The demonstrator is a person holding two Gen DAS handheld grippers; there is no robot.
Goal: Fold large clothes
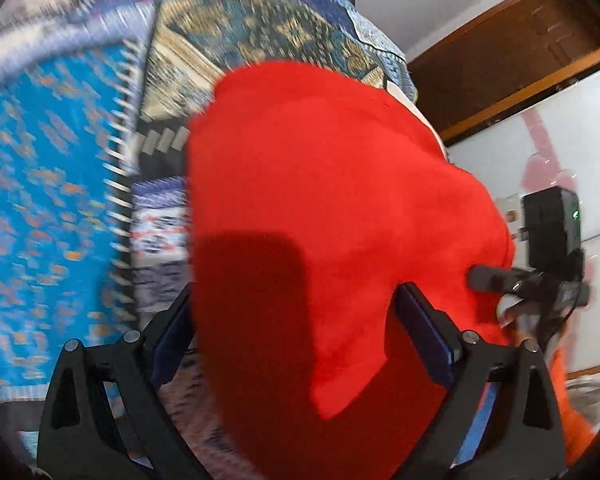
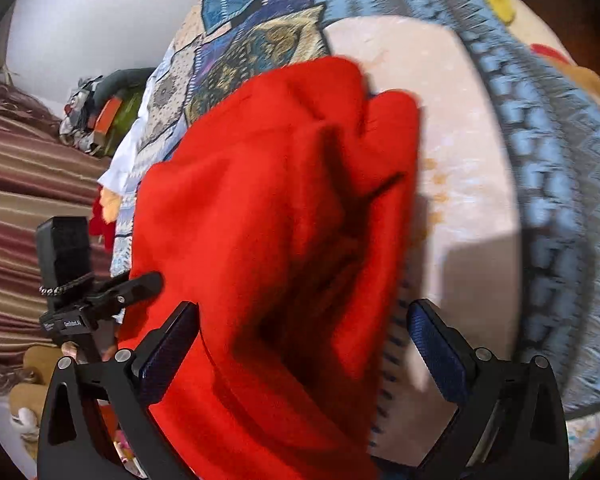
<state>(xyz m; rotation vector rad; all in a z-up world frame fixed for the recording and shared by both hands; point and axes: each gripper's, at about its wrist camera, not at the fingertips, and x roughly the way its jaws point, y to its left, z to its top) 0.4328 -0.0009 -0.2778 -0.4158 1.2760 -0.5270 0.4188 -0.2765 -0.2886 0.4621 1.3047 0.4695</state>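
A large red garment (image 1: 320,208) lies bunched on a patterned bedspread (image 1: 52,184). In the left wrist view it fills the middle and passes between the fingers of my left gripper (image 1: 296,320), whose jaws stand wide apart with nothing pinched. In the right wrist view the same red garment (image 2: 268,220) lies in folds and runs down between the fingers of my right gripper (image 2: 304,328), also wide open. The right gripper shows at the right edge of the left wrist view (image 1: 548,272); the left gripper shows at the left of the right wrist view (image 2: 84,288).
The bed carries a blue patchwork cover (image 2: 548,168) and a pale cream sheet (image 2: 460,152). A wooden door frame (image 1: 508,64) and white wall stand to the right of the bed. A striped blanket (image 2: 24,200) and a pile of clothes (image 2: 100,116) lie to the left.
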